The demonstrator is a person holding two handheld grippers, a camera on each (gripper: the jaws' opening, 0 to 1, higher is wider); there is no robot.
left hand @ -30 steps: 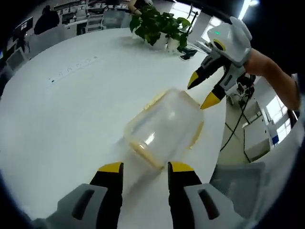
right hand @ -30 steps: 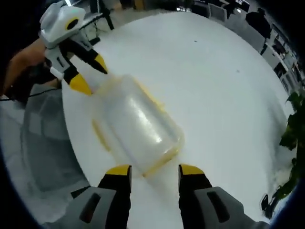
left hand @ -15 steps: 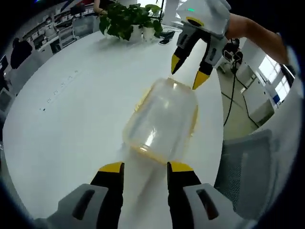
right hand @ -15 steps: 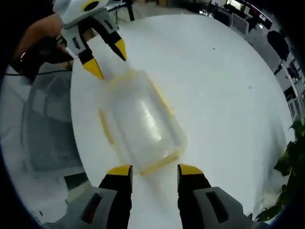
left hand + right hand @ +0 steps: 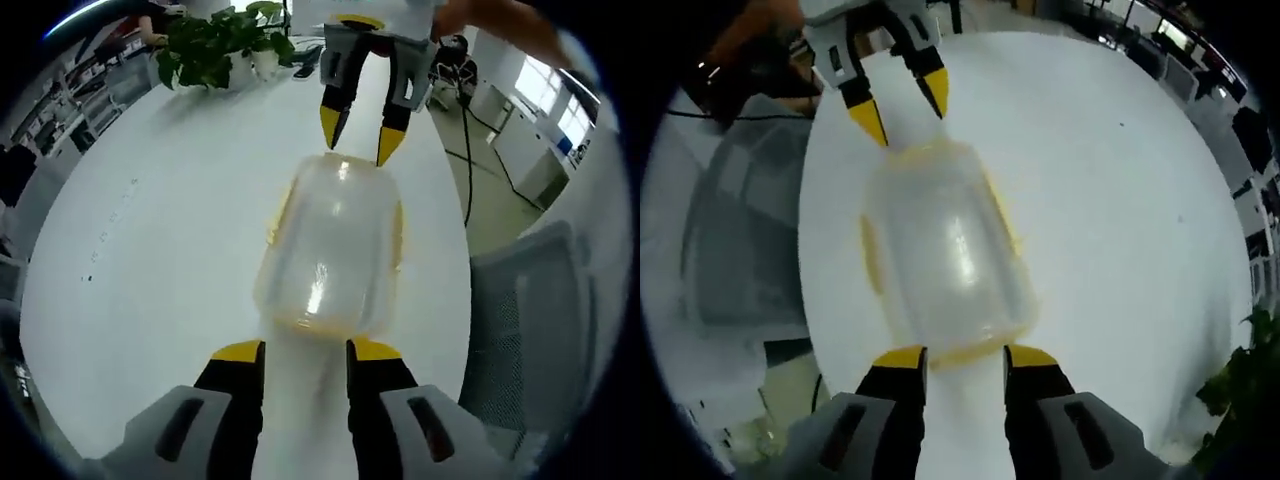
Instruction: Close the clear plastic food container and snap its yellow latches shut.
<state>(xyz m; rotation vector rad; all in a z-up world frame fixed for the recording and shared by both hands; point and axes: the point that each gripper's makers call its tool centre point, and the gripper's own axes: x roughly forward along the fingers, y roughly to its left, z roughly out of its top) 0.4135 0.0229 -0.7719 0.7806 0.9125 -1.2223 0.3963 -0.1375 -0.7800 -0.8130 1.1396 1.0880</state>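
Left gripper view: the left gripper (image 5: 303, 350) and right gripper (image 5: 360, 135), both spread wide, have swung into line at opposite ends of the container (image 5: 330, 250) on the table (image 5: 150, 250), apparently ready to press the end latches.

The container (image 5: 330, 250) is clear, glossy plastic with yellow trim, resting on a smooth matt white table (image 5: 170, 200).

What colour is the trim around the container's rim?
Yellow, running around the clear container on the white table; clearest in the right gripper view.
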